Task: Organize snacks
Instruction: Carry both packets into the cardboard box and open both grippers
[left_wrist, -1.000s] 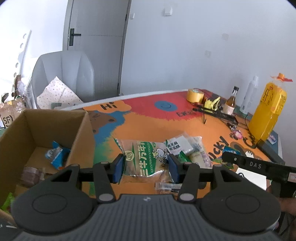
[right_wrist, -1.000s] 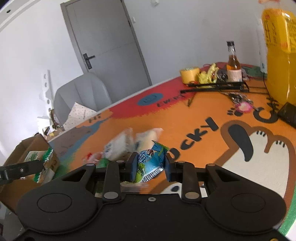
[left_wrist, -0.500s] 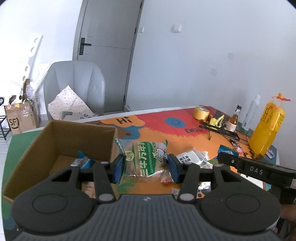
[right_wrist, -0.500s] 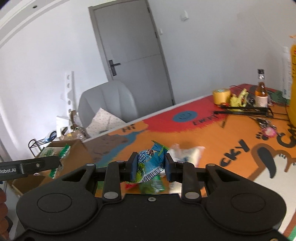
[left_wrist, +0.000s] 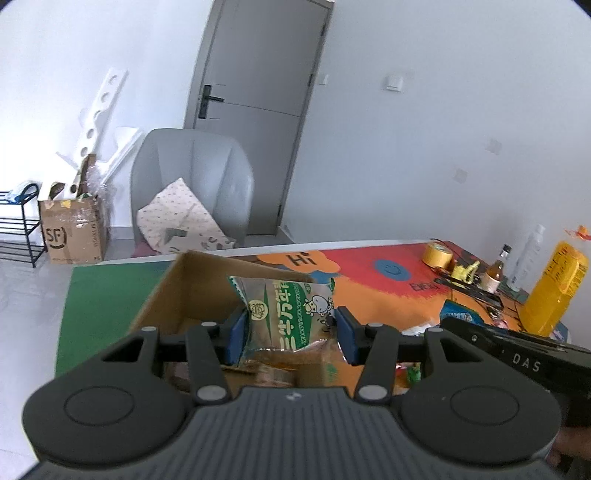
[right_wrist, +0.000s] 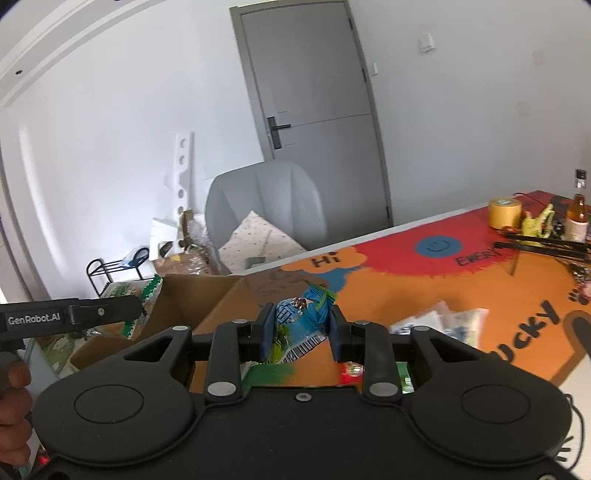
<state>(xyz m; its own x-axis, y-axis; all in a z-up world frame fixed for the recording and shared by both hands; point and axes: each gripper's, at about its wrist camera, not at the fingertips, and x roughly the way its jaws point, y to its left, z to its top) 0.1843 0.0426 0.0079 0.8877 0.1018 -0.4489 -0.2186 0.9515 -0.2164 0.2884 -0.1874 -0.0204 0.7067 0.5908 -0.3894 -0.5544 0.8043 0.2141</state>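
Over the open cardboard box, the left gripper clamps a green-and-white snack packet. Just right of the box, above the orange table mat, the right gripper pinches a small blue snack pouch.

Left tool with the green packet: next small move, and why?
Probably carry it a little further forward over the cardboard box, then open. The left tool is shut on the green packet, which appears in front of the box's open top, while the right tool grips a blue packet beside the box.
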